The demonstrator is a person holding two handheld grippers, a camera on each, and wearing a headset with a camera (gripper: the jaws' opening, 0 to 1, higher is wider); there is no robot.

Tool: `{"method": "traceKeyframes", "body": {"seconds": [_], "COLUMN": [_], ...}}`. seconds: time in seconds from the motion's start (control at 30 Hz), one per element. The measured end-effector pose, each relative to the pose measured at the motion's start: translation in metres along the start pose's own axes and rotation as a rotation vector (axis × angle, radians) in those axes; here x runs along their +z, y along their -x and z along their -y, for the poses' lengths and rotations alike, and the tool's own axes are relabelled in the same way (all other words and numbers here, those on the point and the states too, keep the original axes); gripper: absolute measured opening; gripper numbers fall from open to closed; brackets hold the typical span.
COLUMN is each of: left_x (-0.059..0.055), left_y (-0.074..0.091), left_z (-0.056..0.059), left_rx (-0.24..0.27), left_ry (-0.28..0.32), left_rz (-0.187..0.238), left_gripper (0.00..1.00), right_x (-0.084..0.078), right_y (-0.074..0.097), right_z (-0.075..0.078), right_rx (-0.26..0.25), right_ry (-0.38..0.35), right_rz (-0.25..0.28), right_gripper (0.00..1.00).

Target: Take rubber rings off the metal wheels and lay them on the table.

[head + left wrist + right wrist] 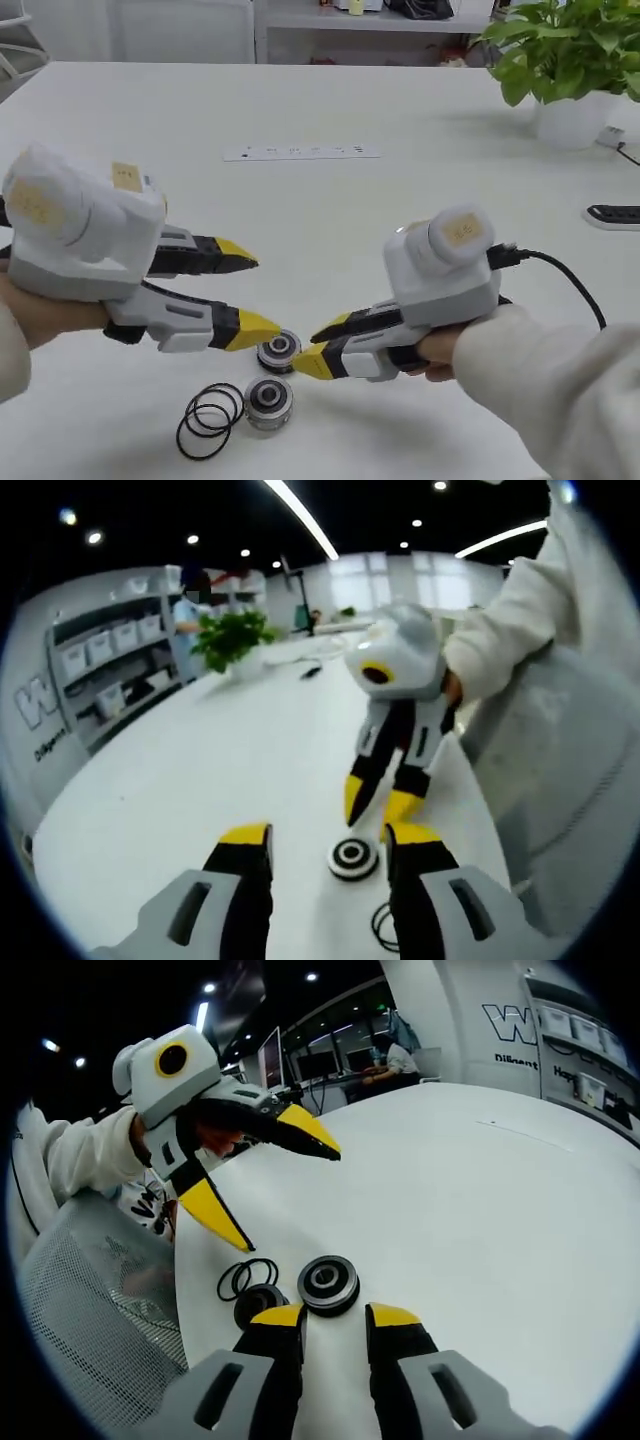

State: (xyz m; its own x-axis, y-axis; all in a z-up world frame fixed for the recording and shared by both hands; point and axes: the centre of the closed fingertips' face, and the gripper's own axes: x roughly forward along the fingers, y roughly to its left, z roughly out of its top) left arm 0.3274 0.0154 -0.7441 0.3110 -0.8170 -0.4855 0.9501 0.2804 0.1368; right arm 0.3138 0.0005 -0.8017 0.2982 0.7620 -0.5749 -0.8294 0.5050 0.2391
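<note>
Ready to pull the ring from a wheel
My left gripper point(255, 292) is wide open and my right gripper point(312, 350) a little open, both just beside the wheel point(278, 349) on the surface point(400, 200). Next, I think, one must pinch its rubber ring.

We see a wide white counter point(330, 100) with a flat white socket strip point(300, 152) lying on it. Near its far right corner stands a green plant point(565, 45) in a white pot. Behind the counter is a white shelf point(370, 18). In the left gripper view, wall shelves point(105, 650) carry white boxes, and long light strips point(300, 520) cross the dark ceiling. In the right gripper view, a mesh chair back point(90, 1300) stands beside the counter.
</note>
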Motion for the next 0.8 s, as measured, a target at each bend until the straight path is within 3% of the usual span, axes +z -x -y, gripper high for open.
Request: {"method": "traceKeyframes", "body": {"seconds": [0.2, 0.33, 0.57, 0.8], "left_x": [-0.018, -0.025, -0.026, -0.032], "left_y": [-0.013, -0.018, -0.022, -0.026], "left_z": [0.004, 0.007, 0.009, 0.014], "left_rx": [-0.012, -0.018, -0.019, -0.034], "left_ry": [0.004, 0.036, 0.042, 0.038], "left_rz": [-0.043, -0.057, -0.044, -0.058], "left_gripper": [0.43, 0.4, 0.28, 0.23], "right_x": [-0.003, -0.004, -0.004, -0.005], "right_y": [-0.003, -0.005, -0.007, -0.009], "right_z": [-0.002, -0.003, -0.002, -0.001], "right_rx": [0.007, 0.004, -0.006, -0.008], "right_ry": [0.017, 0.037, 0.067, 0.069], "right_rz": [-0.014, -0.019, -0.019, -0.024], "right_gripper": [0.2, 0.19, 0.17, 0.17]}}
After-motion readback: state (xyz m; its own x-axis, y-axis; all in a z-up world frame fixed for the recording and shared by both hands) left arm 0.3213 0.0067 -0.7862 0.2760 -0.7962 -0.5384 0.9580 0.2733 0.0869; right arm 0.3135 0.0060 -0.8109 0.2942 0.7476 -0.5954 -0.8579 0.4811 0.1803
